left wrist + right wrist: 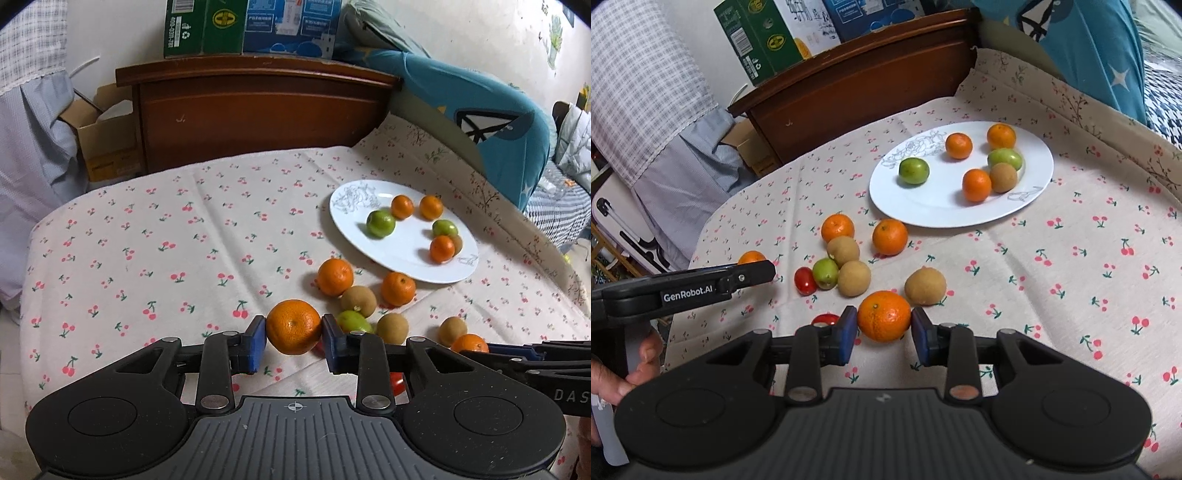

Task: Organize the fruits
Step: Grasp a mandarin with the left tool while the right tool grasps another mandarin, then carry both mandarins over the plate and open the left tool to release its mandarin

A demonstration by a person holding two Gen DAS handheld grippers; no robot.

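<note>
My left gripper's blue fingers (258, 341) clamp a round orange tangerine (293, 326). My right gripper (884, 338) clamps another orange tangerine (884, 315), near the white oval plate (923, 210).

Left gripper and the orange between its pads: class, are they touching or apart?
Touching. The left wrist view shows both blue pads of the left gripper pressed against the orange, no gap either side.

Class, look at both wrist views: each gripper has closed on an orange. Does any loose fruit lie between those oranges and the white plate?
Yes. Between the left gripper with its orange and the plate lie loose oranges, brown fruits and a green one. The right gripper's orange has a brown fruit and an orange ahead.
</note>
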